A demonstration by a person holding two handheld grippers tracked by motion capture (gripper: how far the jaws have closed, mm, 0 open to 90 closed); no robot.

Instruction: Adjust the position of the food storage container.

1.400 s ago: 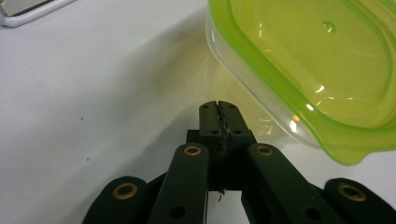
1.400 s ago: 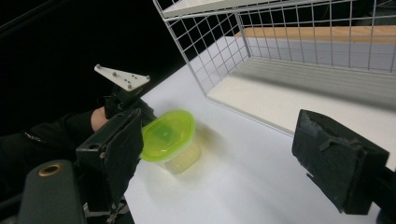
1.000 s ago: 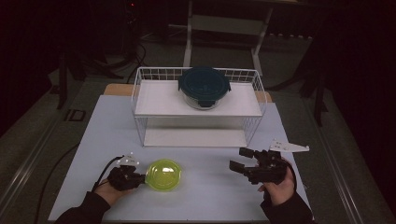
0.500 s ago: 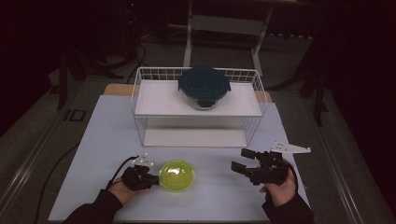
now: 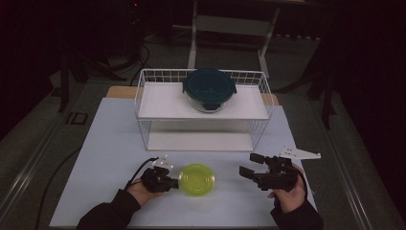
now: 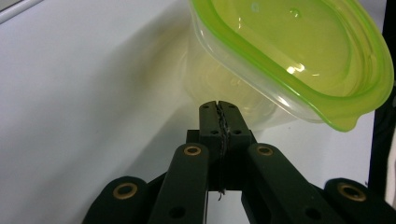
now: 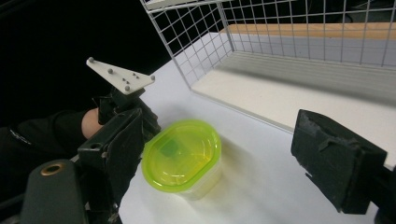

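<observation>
Left gripper point(image 6: 219, 105): jaws pressed together, tips against side wall of green-lidded container point(image 5: 196, 178) on worktop point(image 5: 110, 143), in front of wire rack point(image 5: 203, 108).
Right gripper point(image 5: 249, 164): spread, holding nothing, apart from container.
Risk: off-centre push makes container rotate, slide off line or tip; light tub.

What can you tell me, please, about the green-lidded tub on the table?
The tub is a small rounded container of clear plastic with a translucent lime-green lid that looks snapped on, with a small tab on its rim. It looks empty. It stands upright on the white table, in front of the wire rack. The left hand-held gripper, its jaws shut, is at its side wall; whether they touch is unclear. The right hand-held gripper is open and apart from it.
</observation>
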